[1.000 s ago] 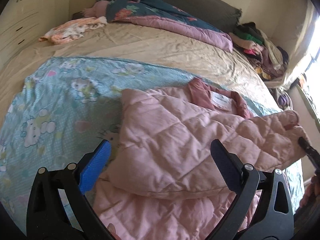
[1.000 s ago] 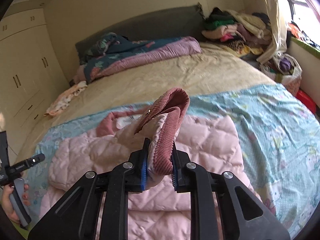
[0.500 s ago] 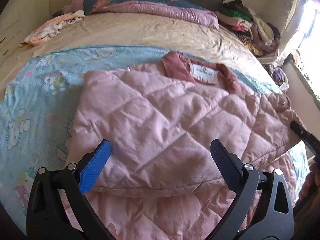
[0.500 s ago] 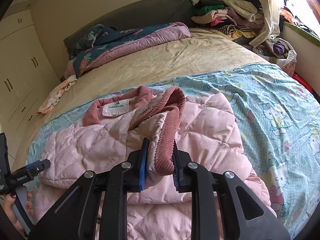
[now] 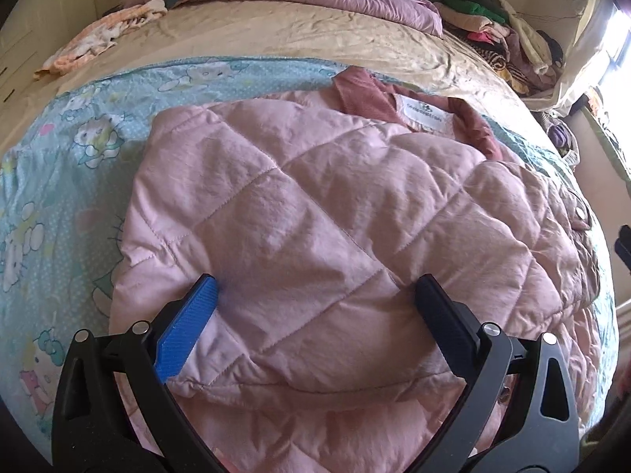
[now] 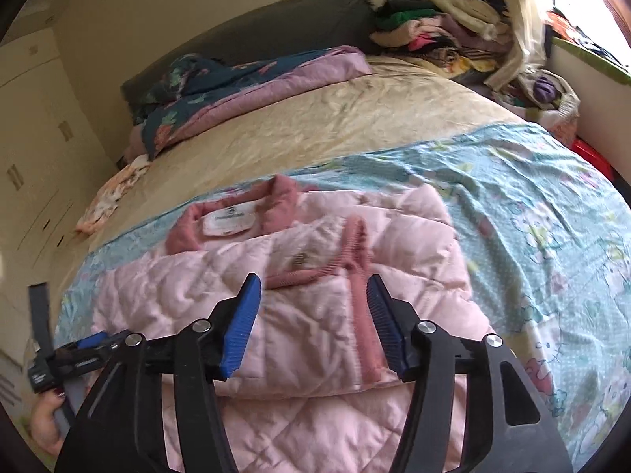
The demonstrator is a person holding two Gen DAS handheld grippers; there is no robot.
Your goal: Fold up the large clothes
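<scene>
A pink quilted jacket [image 5: 323, 213] lies on the bed over a light-blue cartoon-print sheet [image 5: 59, 181], its darker pink collar with a white label [image 5: 426, 112] at the far side. A sleeve lies folded across the body. My left gripper [image 5: 315, 295] is open, fingers resting on or just over the folded sleeve. In the right wrist view the jacket [image 6: 299, 307] shows the sleeve's ribbed dark-pink cuff [image 6: 359, 276] lying flat between the fingers of my right gripper [image 6: 313, 295], which is open and holds nothing. The left gripper [image 6: 86, 349] shows at the lower left.
A rumpled teal and mauve duvet [image 6: 252, 82] lies by the dark headboard. A pile of clothes [image 6: 437, 35] sits at the far right corner. A small peach garment [image 5: 102, 35] lies on the beige sheet. White cupboards [image 6: 31, 126] stand left of the bed.
My right gripper opened and let go of the sleeve cuff, which now lies flat on the jacket. My left gripper moved forward and lower over the folded sleeve.
</scene>
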